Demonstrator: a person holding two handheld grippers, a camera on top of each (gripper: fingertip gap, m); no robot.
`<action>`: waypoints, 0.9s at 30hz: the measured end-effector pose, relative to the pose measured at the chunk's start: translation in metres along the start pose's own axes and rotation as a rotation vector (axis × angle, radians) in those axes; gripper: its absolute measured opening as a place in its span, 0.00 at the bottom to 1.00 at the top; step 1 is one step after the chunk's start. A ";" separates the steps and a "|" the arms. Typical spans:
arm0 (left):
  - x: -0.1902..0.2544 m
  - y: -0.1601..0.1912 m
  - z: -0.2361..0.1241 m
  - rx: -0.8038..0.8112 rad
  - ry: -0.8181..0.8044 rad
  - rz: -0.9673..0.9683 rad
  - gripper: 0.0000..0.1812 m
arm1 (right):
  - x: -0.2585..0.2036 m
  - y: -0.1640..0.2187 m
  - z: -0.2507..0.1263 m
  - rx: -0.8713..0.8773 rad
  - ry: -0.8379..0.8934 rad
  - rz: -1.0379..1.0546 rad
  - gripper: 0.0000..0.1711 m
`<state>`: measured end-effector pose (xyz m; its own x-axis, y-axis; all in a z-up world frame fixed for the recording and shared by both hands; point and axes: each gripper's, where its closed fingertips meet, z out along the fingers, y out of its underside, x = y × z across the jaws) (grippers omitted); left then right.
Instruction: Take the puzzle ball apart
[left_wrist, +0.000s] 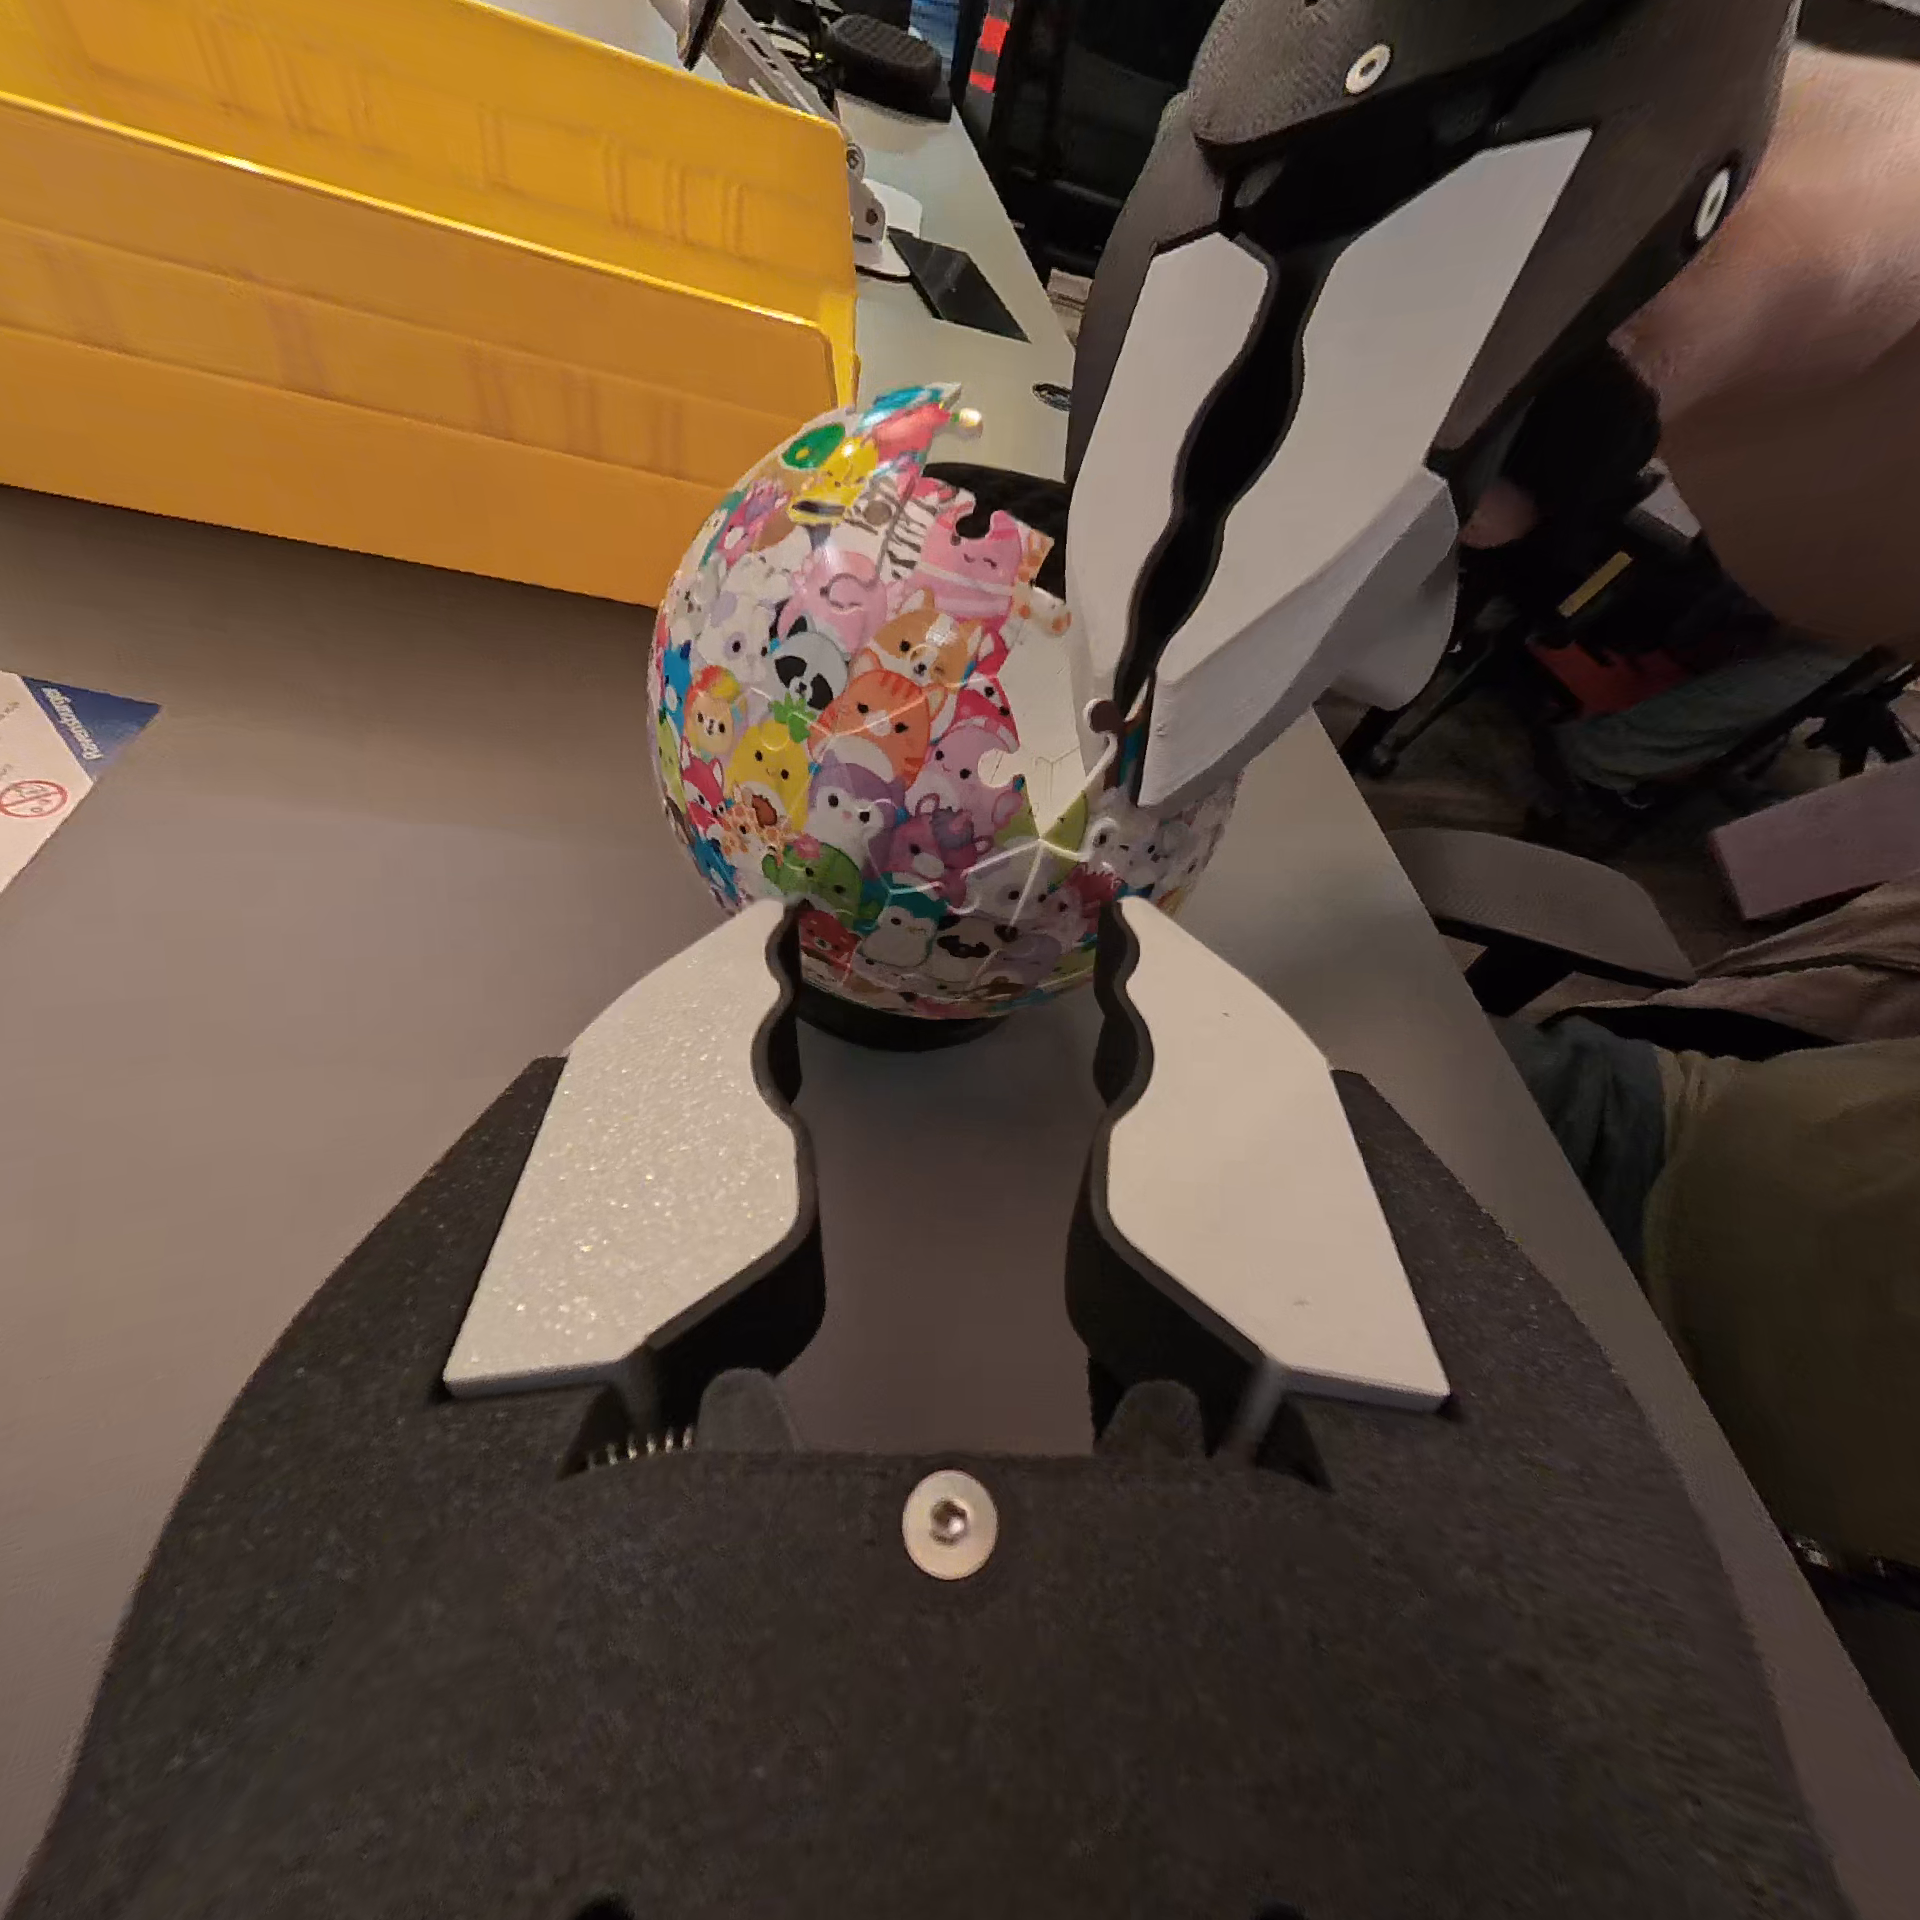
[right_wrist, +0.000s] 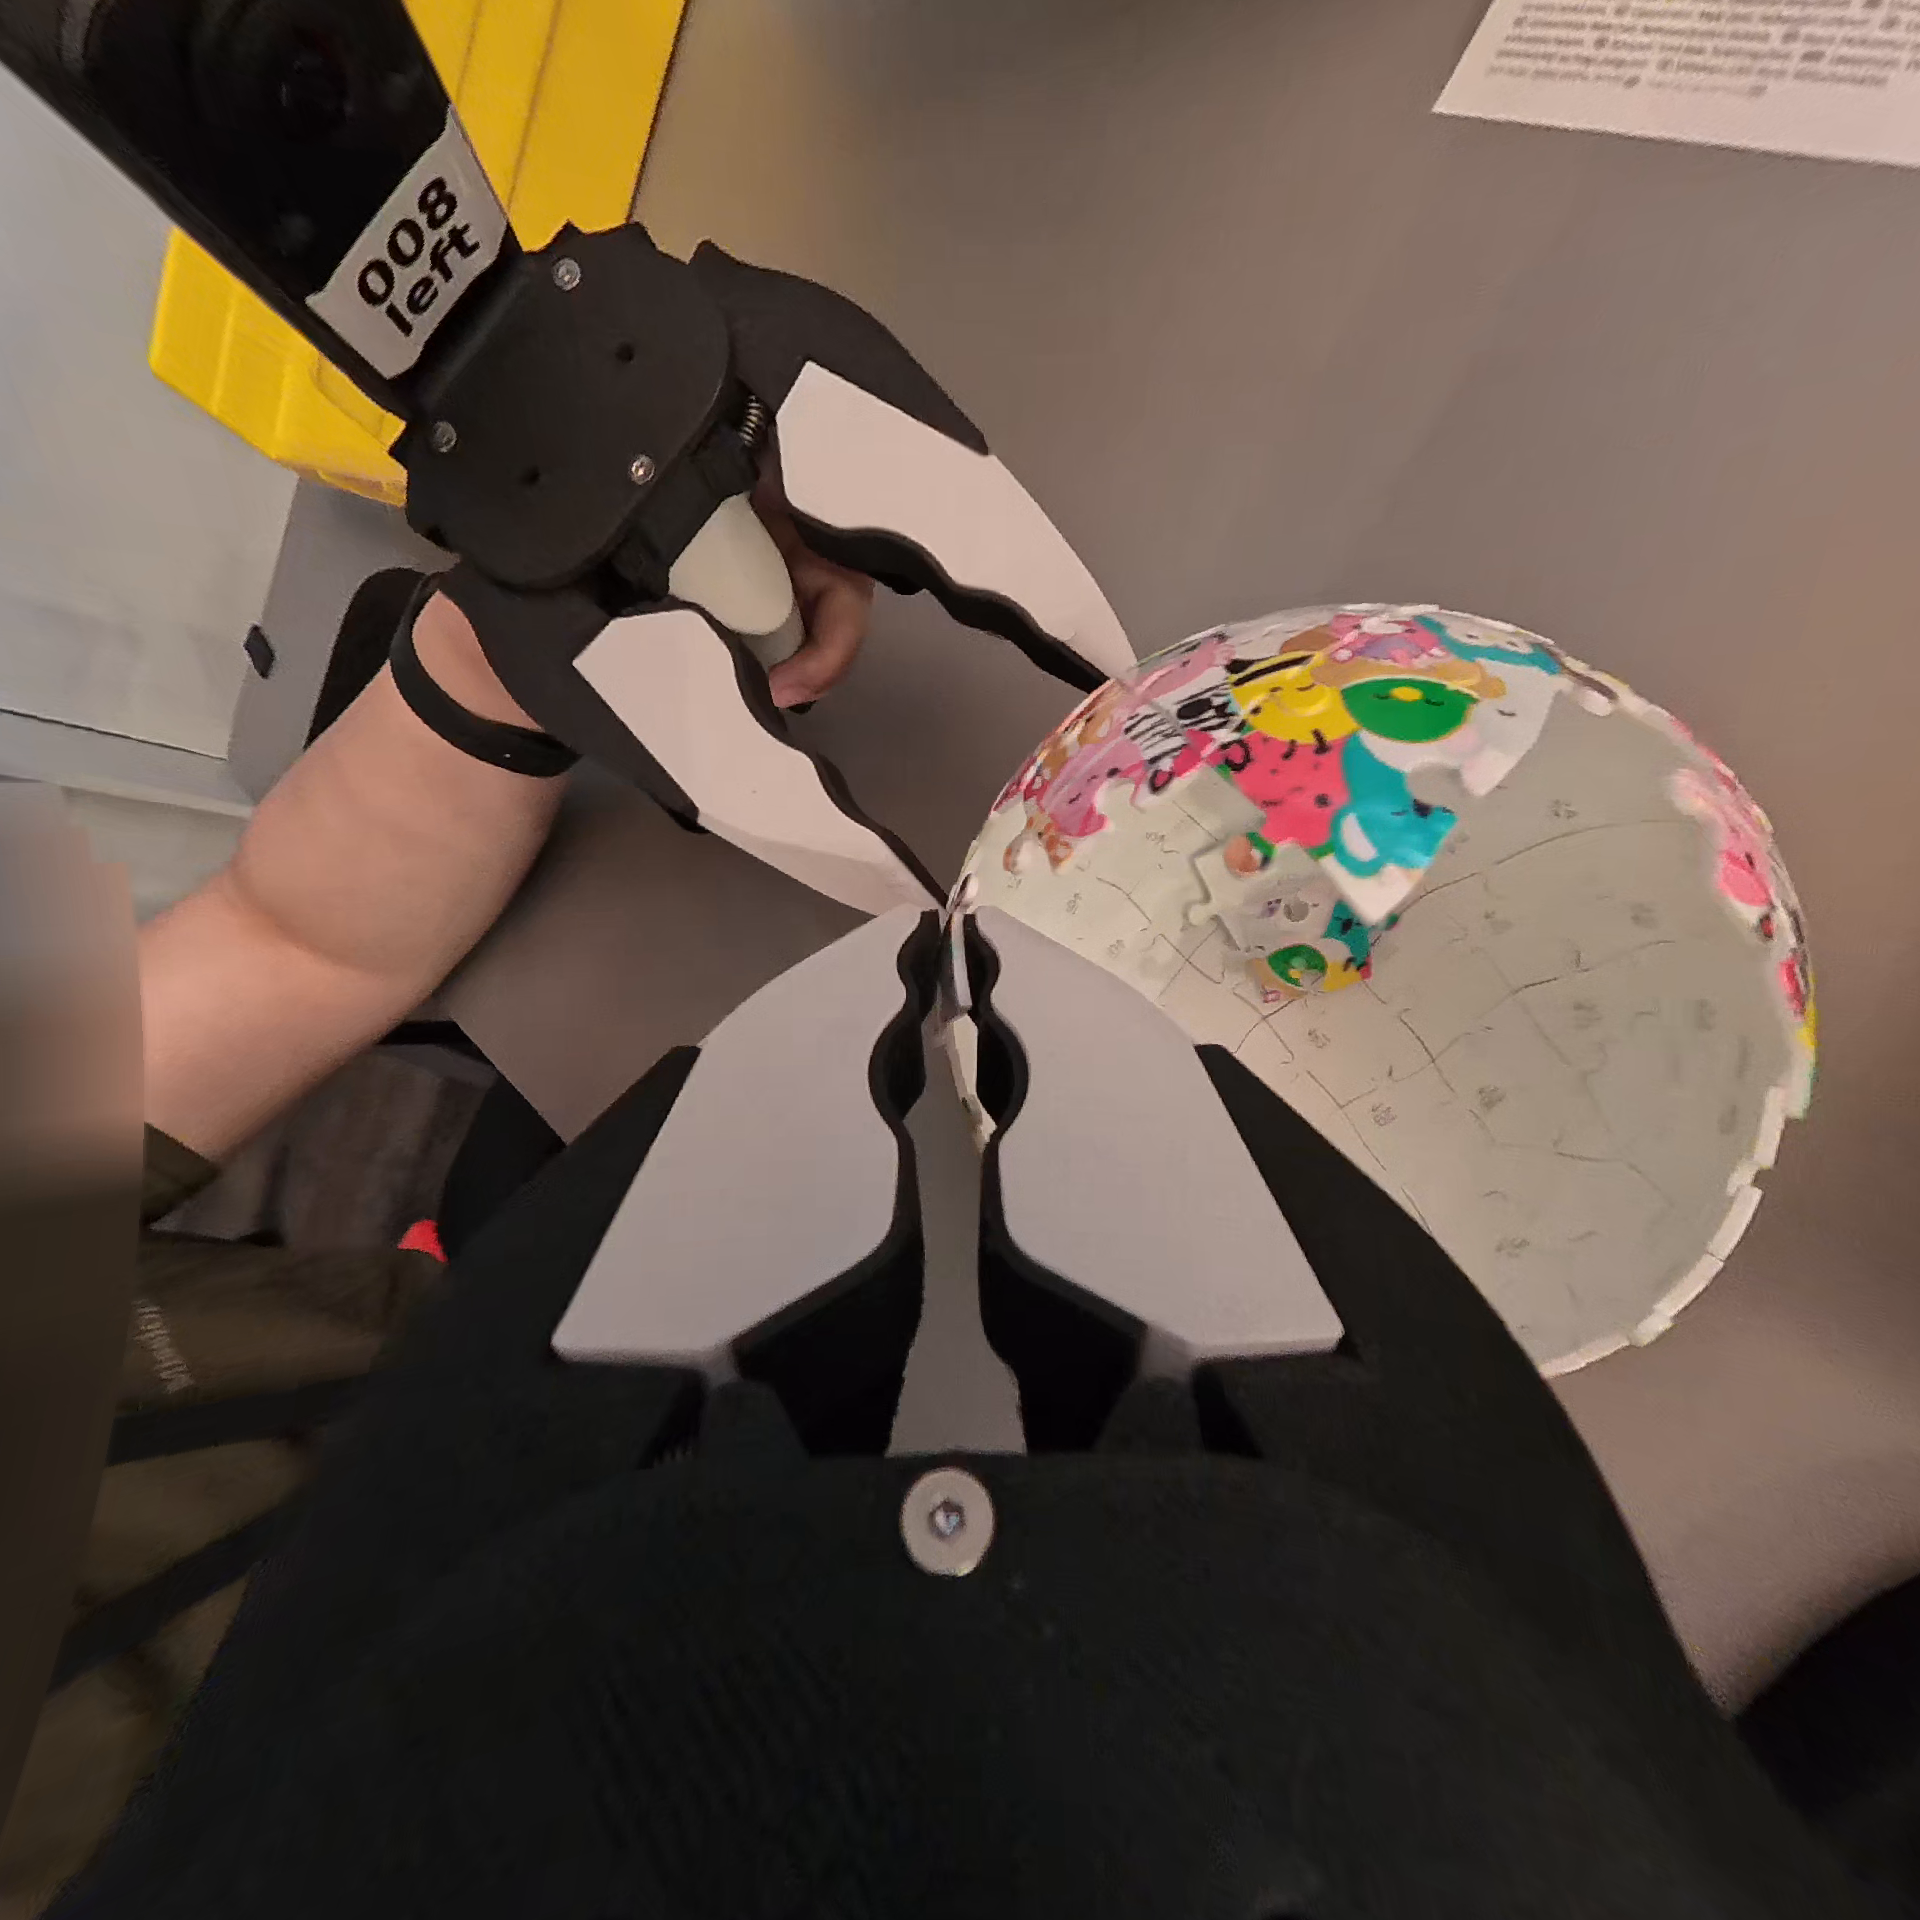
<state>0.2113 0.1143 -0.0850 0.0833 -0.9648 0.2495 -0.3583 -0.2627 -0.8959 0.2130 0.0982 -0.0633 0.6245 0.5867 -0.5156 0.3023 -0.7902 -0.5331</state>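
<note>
Puzzle ball (left_wrist: 883, 748), a colourful cartoon-printed plastic sphere partly stripped, sits on the grey counter (left_wrist: 312, 935). Left gripper (left_wrist: 945, 914) jaws spread wide before it; right gripper (right_wrist: 951, 935) jaws seemingly pinch one rim piece.

Right tongs (right_wrist: 951, 935) closed on a white edge piece (right_wrist: 961, 982) of the partly dismantled puzzle ball (right_wrist: 1455, 1039), whose pale numbered inner surface faces the camera, while the left tongs (right_wrist: 1023, 784), spread apart, touch the ball's rim above a grey bench (right_wrist: 1351, 364) bearing a yellow bin (right_wrist: 239, 353).
</note>
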 end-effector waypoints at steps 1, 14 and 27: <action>0.000 0.000 0.001 -0.001 0.003 -0.008 0.30 | 0.001 0.000 0.000 -0.002 -0.007 0.020 0.02; 0.002 0.000 0.004 0.000 0.014 -0.027 0.29 | 0.007 -0.005 -0.014 0.016 0.137 -0.174 0.05; 0.004 -0.001 0.008 0.002 -0.006 0.001 0.29 | 0.008 0.000 -0.007 0.064 0.039 0.076 0.03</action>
<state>0.2190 0.1104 -0.0863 0.0888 -0.9650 0.2467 -0.3563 -0.2620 -0.8969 0.2229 0.1019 -0.0624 0.6717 0.5174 -0.5302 0.2071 -0.8183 -0.5362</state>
